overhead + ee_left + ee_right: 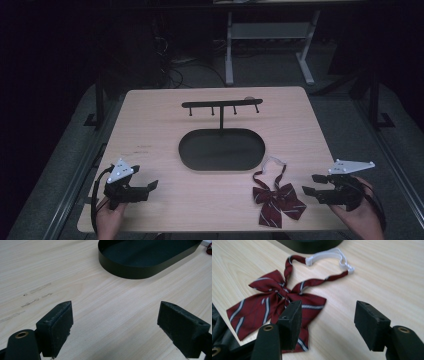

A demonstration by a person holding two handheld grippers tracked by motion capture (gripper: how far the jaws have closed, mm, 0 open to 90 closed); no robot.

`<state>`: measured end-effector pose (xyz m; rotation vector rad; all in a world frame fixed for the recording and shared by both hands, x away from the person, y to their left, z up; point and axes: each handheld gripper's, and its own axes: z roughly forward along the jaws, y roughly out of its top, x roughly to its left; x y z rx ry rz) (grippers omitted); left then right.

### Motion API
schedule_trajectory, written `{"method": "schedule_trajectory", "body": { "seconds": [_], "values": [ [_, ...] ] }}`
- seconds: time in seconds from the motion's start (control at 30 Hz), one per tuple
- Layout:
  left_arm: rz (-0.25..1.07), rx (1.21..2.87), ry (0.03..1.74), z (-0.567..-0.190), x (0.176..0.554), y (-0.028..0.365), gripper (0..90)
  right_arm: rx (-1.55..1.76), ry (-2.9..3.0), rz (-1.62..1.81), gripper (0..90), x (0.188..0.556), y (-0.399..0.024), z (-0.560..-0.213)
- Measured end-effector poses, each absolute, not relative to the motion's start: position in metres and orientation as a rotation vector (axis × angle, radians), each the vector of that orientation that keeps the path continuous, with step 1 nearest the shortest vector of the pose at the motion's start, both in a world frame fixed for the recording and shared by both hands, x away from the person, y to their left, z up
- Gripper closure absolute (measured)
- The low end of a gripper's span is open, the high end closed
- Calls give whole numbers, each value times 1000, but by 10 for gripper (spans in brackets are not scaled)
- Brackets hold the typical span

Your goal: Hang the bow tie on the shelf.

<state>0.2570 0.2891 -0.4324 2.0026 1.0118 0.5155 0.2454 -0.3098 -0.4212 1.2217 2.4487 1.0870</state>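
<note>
Bow tie (278, 198), dark red with pale stripes, lies flat on the counter (150, 135) at lower right of the high view, below the black oval tray (186, 150). Right gripper (309, 184) sits just right of it, jaws wide, empty. Left gripper (150, 186), lower left, jaws wide, empty.

No readable text, label, brand, number or sign appears on anything on the table. All surfaces there are unmarked.
</note>
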Motion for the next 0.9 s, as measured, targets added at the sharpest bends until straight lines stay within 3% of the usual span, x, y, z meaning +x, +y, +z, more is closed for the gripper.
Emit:
{"method": "schedule_trajectory", "body": {
  "seconds": [0.37,0.9],
  "values": [
    [525,2007,989,-431,256,291,131,1160,2512,1024,399,268,-290,-408],
    [521,2002,976,-432,256,287,131,1117,2611,906,498,313,-263,-399]
  ]
}}
